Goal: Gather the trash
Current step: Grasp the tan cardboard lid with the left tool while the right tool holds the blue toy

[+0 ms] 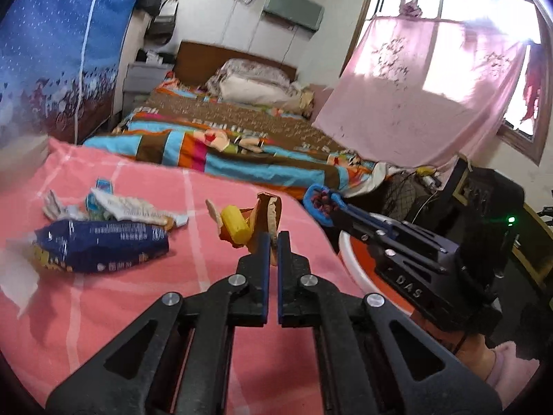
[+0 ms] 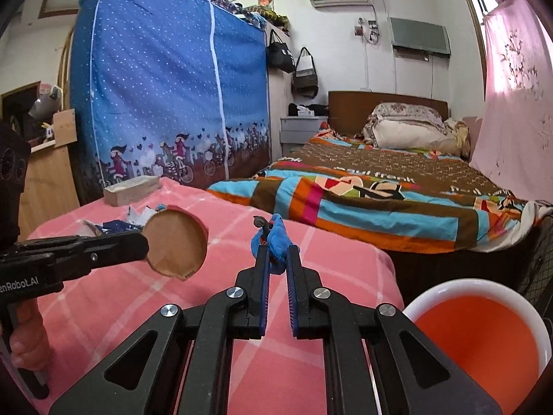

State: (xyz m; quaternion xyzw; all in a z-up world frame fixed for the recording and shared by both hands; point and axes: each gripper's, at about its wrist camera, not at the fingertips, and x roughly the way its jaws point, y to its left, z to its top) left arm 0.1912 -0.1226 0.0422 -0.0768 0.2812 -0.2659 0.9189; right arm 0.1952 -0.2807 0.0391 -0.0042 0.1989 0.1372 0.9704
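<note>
My left gripper (image 1: 273, 240) is shut on a flattened brown paper cup (image 1: 268, 212), held above the pink cloth; the cup's round bottom shows in the right wrist view (image 2: 174, 247). My right gripper (image 2: 276, 254) is shut on a crumpled blue wrapper (image 2: 276, 238), also seen in the left wrist view (image 1: 321, 204), near the table's right edge. An orange bin with a white rim (image 2: 484, 339) stands below on the right. On the cloth lie a yellow cap piece (image 1: 235, 223), a dark blue snack bag (image 1: 103, 245) and white wrappers (image 1: 128, 207).
The table has a pink checked cloth (image 1: 138, 311). A tissue box (image 2: 131, 190) sits at its far corner. A bed with a colourful quilt (image 2: 380, 186) lies beyond, a blue wardrobe cover (image 2: 166, 97) to the left, a pink curtain (image 1: 432, 86) to the right.
</note>
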